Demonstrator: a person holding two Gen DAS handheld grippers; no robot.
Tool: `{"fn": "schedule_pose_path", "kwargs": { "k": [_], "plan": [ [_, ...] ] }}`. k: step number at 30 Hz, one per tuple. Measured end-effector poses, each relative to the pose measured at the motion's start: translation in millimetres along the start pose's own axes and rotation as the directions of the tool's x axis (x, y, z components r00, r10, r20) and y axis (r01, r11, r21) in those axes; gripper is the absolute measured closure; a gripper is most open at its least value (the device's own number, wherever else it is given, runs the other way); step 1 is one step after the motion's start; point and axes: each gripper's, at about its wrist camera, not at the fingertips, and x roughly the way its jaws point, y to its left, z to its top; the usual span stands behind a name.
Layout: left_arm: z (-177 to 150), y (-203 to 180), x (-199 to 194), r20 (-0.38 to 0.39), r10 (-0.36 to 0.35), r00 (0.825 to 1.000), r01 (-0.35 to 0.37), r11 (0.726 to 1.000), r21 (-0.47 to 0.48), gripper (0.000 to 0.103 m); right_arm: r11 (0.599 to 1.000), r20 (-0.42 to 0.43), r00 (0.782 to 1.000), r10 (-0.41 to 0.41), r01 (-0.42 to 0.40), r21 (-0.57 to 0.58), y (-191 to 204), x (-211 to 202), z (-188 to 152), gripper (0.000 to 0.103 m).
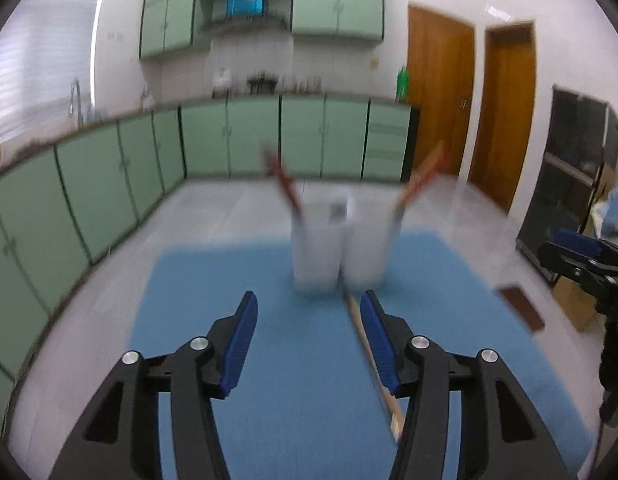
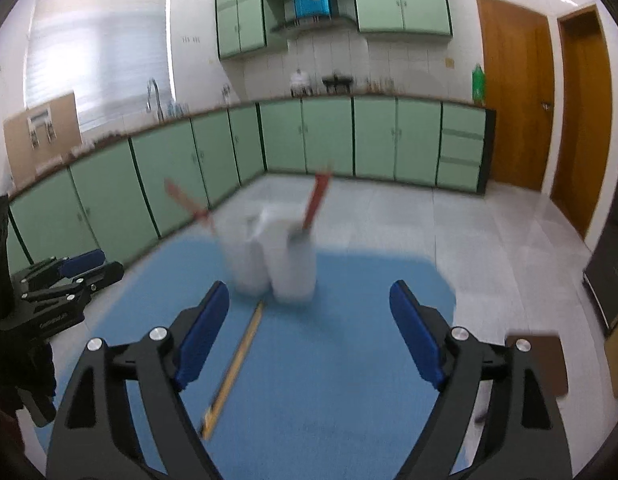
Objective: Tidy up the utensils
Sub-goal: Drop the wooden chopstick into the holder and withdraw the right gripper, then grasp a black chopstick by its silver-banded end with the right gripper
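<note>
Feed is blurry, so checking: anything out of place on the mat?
Yes. One long wooden utensil lies flat on the blue mat in front of the two white holders, while the red-handled utensils stand inside them. Nothing spilled.

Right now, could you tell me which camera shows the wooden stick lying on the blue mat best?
The right wrist view: the stick lies unobstructed on the mat, visible end to end. In the left wrist view a gripper finger covers part of the stick.
</note>
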Motion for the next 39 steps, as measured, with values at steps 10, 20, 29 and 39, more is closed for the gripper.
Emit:
{"fn": "schedule_pose_path", "kwargs": {
  "k": [10, 20, 29, 39],
  "plan": [
    [-96, 2, 40, -0.231, 0.035, 0.972, -0.039, 0.999, -0.013, 0.048, 0.999, -0.19, 0.981, 0.03, -0.022, 0.044, 50, 41, -97, 0.022],
    [-119, 1, 41, -0.269, 0.041, 0.962, -0.049, 0.999, -0.023, 0.047, 0.999, -0.269, 0.963, -0.008, -0.001, -0.034, 82, 66, -105, 0.025],
    [-117, -1, 43, -0.272, 0.036, 0.962, -0.042, 0.999, -0.02, 0.043, 0.997, -0.321, 0.945, -0.065, 0.048, -0.061, 81, 81, -107, 0.028],
    [-115, -3, 43, -0.272, 0.035, 0.962, -0.042, 0.999, -0.017, 0.042, 0.999, -0.288, 0.958, 0.001, 0.01, 0.037, 58, 67, -105, 0.036]
  ]
}}
